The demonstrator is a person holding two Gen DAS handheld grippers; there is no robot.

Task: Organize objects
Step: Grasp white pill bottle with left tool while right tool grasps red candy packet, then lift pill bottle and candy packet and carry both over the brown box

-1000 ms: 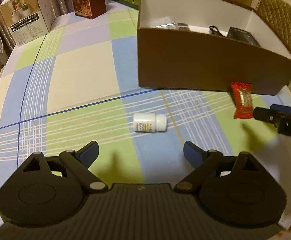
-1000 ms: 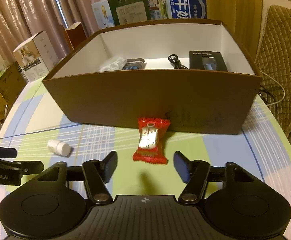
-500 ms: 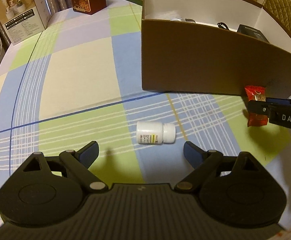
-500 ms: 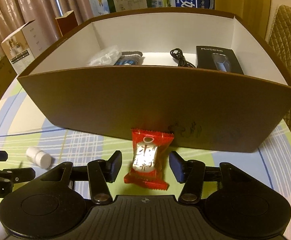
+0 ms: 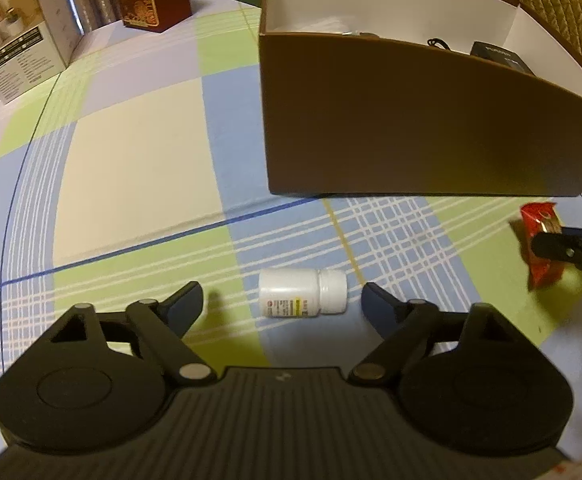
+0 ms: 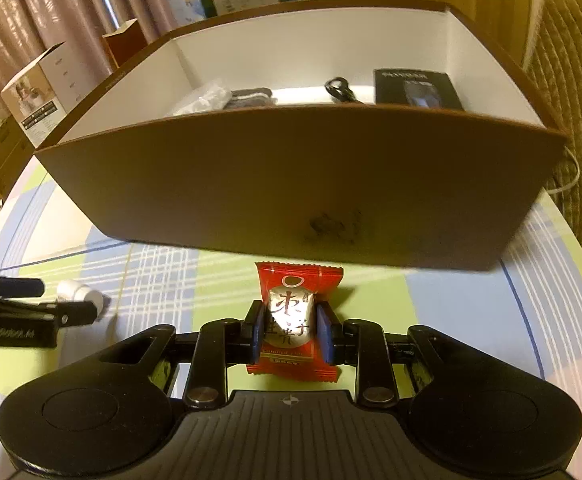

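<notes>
Currently the red snack packet point(image 6: 295, 322) is clamped between both pads of the right tool point(image 6: 289, 330), just before the brown box point(image 6: 303, 184). Nearby, the white pill bottle point(image 5: 302, 298) lies on its side between the wide-spread fingers of the left tool point(image 5: 281, 304). Both rest over the bench point(image 5: 131, 168) with its plaid cloth. Curtains point(image 6: 43, 12) and cartons point(image 5: 23, 52) stand behind.

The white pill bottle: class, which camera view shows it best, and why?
The left wrist view: the white pill bottle lies on its side, whole, between the open left gripper fingers. The right wrist view shows only its cap end, partly hidden behind that gripper.
</notes>
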